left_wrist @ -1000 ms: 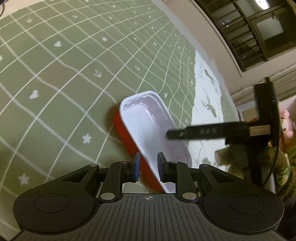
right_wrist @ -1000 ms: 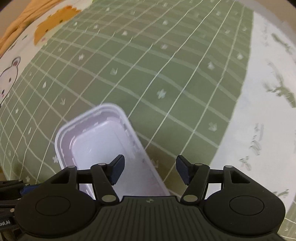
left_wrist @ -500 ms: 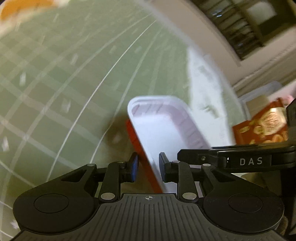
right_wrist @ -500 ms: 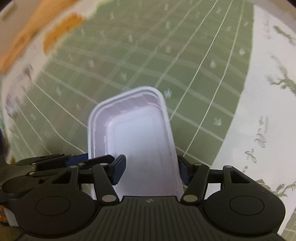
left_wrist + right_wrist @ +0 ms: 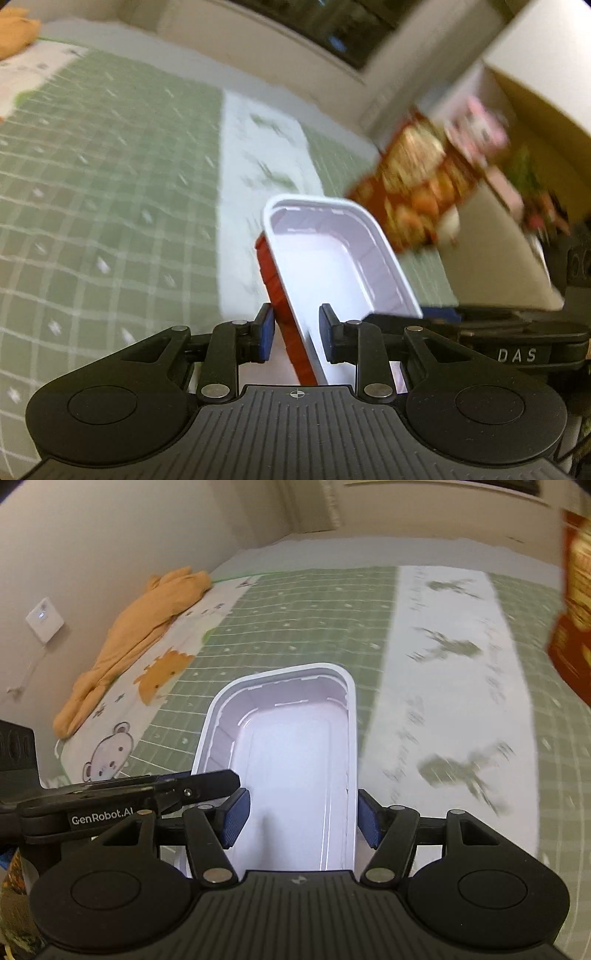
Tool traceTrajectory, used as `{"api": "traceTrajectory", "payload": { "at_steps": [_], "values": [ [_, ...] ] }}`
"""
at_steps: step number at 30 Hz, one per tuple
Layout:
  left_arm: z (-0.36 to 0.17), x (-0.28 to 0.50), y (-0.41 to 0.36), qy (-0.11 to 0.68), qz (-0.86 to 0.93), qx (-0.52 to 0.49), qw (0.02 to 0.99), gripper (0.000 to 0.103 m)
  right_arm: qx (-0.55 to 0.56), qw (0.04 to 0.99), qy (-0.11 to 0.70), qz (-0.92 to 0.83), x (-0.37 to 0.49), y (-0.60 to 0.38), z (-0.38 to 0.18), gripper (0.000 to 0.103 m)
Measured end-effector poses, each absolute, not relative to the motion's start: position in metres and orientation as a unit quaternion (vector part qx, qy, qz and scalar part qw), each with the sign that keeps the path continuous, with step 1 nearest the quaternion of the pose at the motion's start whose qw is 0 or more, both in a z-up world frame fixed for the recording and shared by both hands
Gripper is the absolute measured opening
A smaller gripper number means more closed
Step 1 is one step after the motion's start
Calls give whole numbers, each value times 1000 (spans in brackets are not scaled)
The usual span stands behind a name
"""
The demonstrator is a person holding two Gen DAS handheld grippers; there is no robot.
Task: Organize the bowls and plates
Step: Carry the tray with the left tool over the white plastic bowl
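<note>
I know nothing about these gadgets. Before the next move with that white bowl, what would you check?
1. Right gripper clamped across the bowl: ok.
2. Left gripper letting go: its jaws have just been opening, with the bowl's side wall between them and the pads apparently off it: ok.
3. Bowl empty, nothing to spill: ok.
4. Bowl lifted off the green cloth: cannot tell, its underside is hidden.
5. Room beside the red box: cannot tell, it is blurred.
</note>
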State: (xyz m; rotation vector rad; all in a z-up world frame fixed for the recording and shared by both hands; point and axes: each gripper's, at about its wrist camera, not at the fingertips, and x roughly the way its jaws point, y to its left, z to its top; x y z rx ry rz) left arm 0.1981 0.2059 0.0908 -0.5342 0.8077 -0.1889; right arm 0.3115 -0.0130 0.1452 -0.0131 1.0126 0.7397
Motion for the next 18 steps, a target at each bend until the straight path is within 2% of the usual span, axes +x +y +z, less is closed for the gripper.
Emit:
{"api": "traceTrajectory", "payload": {
  "at_steps": [7, 18],
  "values": [
    [51, 205, 172, 451, -95, -227, 858, 28, 35, 811, 496, 309, 289, -69, 97, 65],
    [40, 227, 194, 448, -70, -240, 859, 26, 93, 784, 525, 319, 306, -64, 52, 65]
  ]
}}
